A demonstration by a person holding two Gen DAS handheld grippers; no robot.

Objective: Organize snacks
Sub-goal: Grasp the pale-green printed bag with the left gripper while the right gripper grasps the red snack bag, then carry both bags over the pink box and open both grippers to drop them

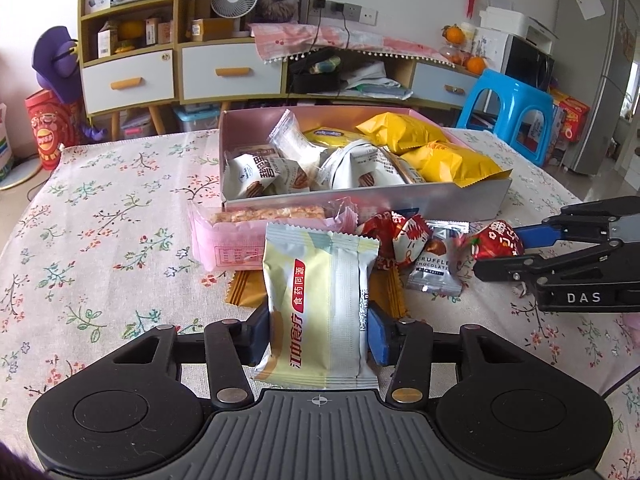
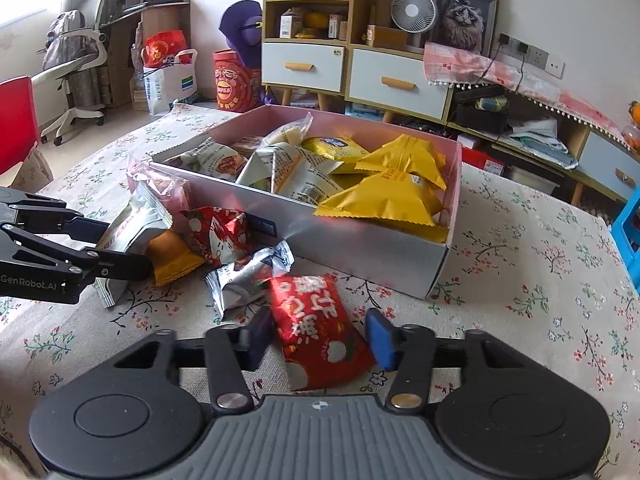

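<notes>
My left gripper (image 1: 318, 330) is shut on a pale yellow-and-white snack packet (image 1: 320, 304), held upright just above the table; it also shows in the right wrist view (image 2: 128, 232). My right gripper (image 2: 320, 334) is closed around a red snack packet (image 2: 320, 328) lying on the cloth; the right pad looks slightly off it. The red packet shows in the left wrist view (image 1: 498, 240). An open cardboard box (image 2: 360, 248) holds several white and yellow packets. In front of it lie a silver truffle chocolate packet (image 1: 436, 258), red packets (image 1: 404, 236), a pink-wrapped bar (image 1: 240, 236) and an orange packet (image 2: 172, 260).
The table wears a floral cloth (image 1: 112, 220). A blue stool (image 1: 516, 108) stands at the far right, shelves with drawers (image 1: 176, 72) behind, a red chair (image 2: 16, 120) at the left.
</notes>
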